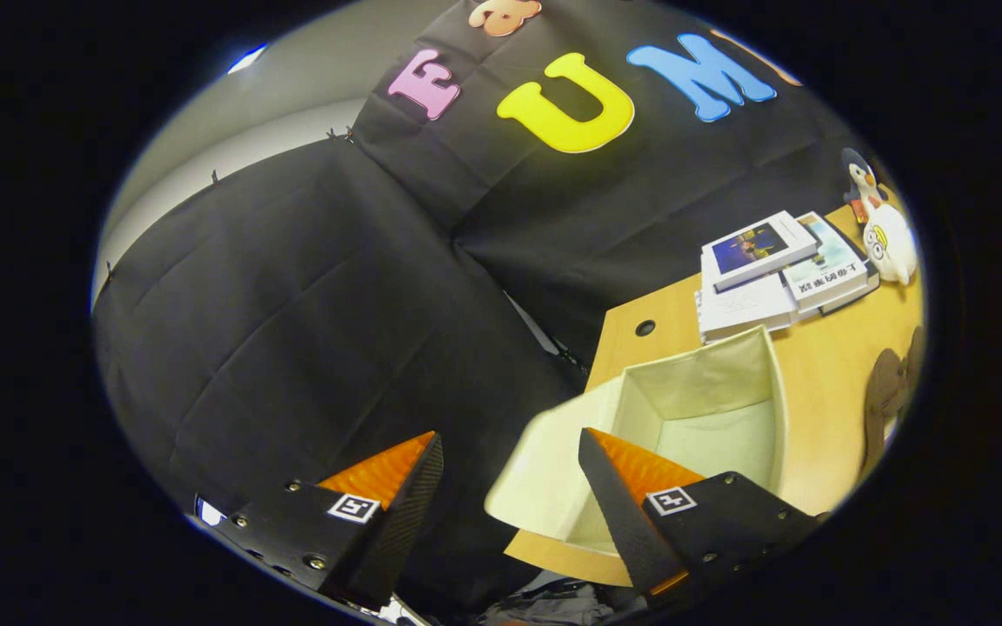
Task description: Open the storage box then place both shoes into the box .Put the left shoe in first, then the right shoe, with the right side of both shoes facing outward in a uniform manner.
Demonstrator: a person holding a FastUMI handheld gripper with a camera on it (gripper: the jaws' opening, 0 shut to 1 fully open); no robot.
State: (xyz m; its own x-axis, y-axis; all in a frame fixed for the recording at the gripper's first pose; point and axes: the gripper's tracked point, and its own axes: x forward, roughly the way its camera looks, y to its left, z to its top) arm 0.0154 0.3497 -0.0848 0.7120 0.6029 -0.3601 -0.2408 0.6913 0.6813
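The storage box (692, 409) stands on the tabletop (823, 382) with its top open, and its pale inside looks empty, so I judge the opening step is done. The tongs (510, 474) are spread wide and hold nothing; one finger lies in front of the box's near wall, the other is off to the side of the box, over the black cloth wall. A dark brown shape (888, 396) lies on the tabletop just beside the box, on the side away from the cloth wall; it may be the shoes, but it is too much cut off to tell. A stack of books (775, 274) and a soft penguin toy (884, 230) are beyond the box. Both shoes are still to be placed, the left one first.
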